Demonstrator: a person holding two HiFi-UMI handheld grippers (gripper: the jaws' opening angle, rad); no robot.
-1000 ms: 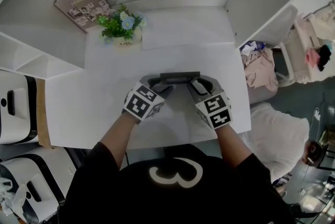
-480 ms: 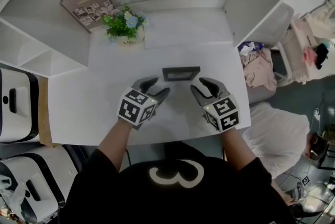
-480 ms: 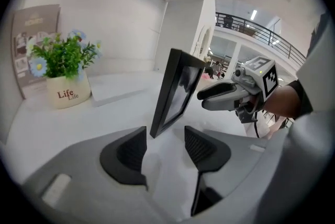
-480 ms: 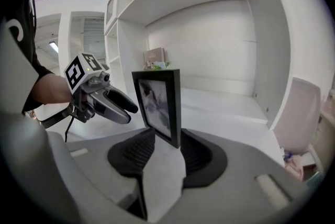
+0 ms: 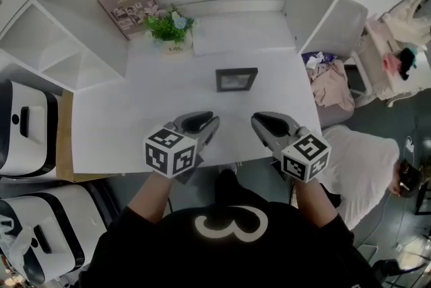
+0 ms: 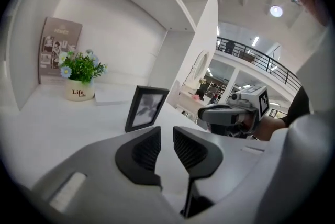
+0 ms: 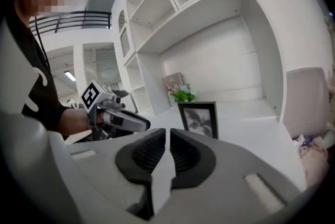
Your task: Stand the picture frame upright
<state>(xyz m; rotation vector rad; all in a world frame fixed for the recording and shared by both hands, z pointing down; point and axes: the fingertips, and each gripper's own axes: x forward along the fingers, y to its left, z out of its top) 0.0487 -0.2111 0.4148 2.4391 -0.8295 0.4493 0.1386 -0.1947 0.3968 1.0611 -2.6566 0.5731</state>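
The black picture frame (image 5: 236, 79) stands upright by itself on the white table (image 5: 121, 118), its photo facing me. It also shows in the left gripper view (image 6: 146, 108) and in the right gripper view (image 7: 199, 119). My left gripper (image 5: 207, 124) (image 6: 166, 136) hangs over the table's front edge, well short of the frame. Its jaws are closing with a small gap and nothing between them. My right gripper (image 5: 260, 121) (image 7: 168, 139) hovers at the front right, just as far from the frame. Its jaws are closing to a thin slit, empty.
A small pot of flowers (image 5: 172, 29) and a leaning booklet (image 5: 128, 5) stand at the back left, with a white sheet (image 5: 225, 41) beside them. Shelf walls close in the back and both sides. White machines (image 5: 23, 125) sit at the left, a pile of clothes (image 5: 330, 85) at the right.
Both grippers have come off the frame's sides and drawn back to the table's front edge. The frame is left standing alone. Both pairs of jaws opened wide, then narrowed.
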